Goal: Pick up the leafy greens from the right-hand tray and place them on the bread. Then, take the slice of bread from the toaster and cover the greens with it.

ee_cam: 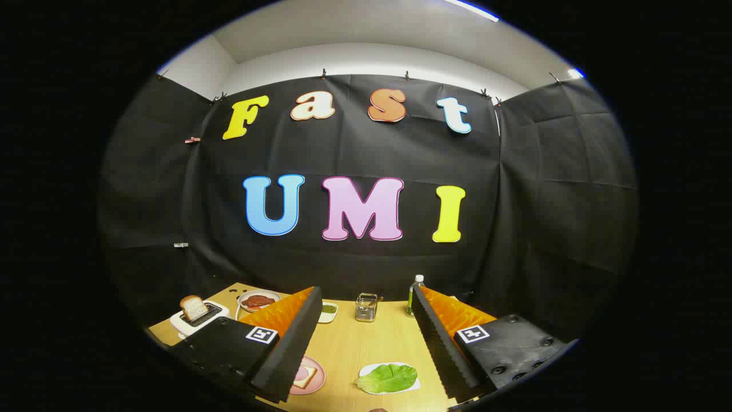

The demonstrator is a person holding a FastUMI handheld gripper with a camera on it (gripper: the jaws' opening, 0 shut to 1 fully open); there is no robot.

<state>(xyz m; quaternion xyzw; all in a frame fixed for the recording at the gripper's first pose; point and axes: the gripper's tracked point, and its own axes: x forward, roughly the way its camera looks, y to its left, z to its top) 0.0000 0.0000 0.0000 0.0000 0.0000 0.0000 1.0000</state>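
Gripper (366,343) fingers spread wide apart, gripping nothing, raised above light wooden desk (372,343). Flat green leafy greens (389,378) on white tray (413,385) at desk's near edge, between fingers, closer to right one. Pink round plate with topped bread slice (305,376) touching left finger's inner side. White toaster (197,319) holding upright bread slice (194,308) near desk's left edge, beyond left finger.

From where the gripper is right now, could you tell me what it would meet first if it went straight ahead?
The gripper is open, high over the table. Straight ahead, the small metal rack sits between the fingers near the far edge, but it probably passes over that and meets the black cloth wall; depth is unclear.
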